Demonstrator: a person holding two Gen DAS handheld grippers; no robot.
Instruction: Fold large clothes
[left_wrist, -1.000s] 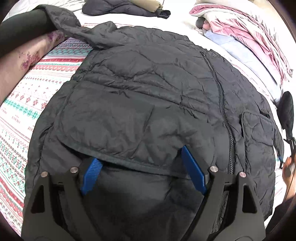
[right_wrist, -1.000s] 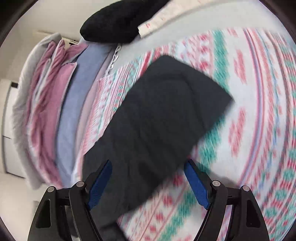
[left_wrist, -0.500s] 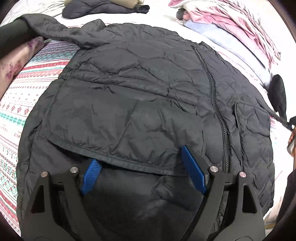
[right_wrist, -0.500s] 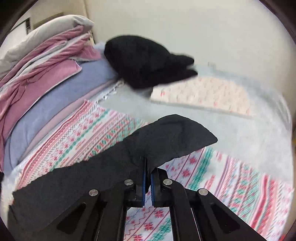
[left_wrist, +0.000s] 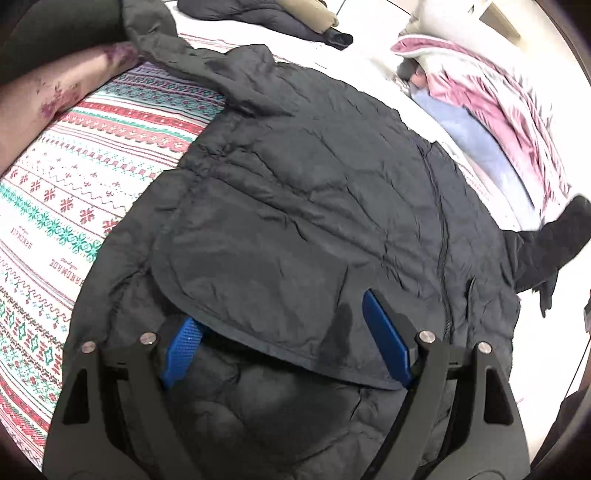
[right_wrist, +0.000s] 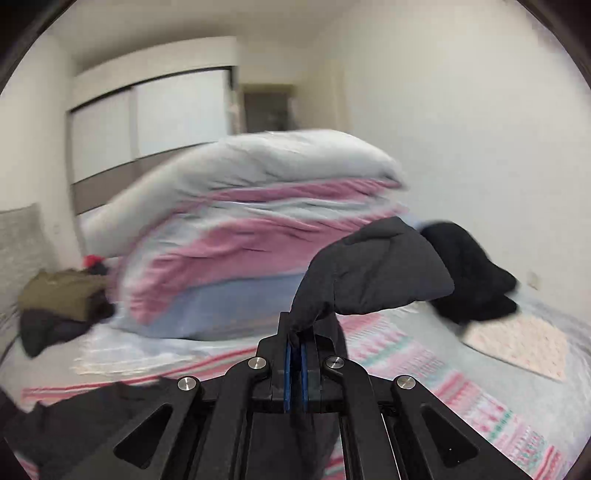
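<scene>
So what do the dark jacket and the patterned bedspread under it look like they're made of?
Jacket: looks like thin matte synthetic shell, lightly padded; quilted stitch lines and fine crinkles show. Patterned bedspread: seems soft woven or printed cotton-like cloth, matte; fibre unclear.

White walls (right_wrist: 461, 110) enclose the room. A sliding wardrobe (right_wrist: 147, 122) stands beside a doorway (right_wrist: 269, 107). A grey headboard (right_wrist: 22, 247) is at left.
</scene>
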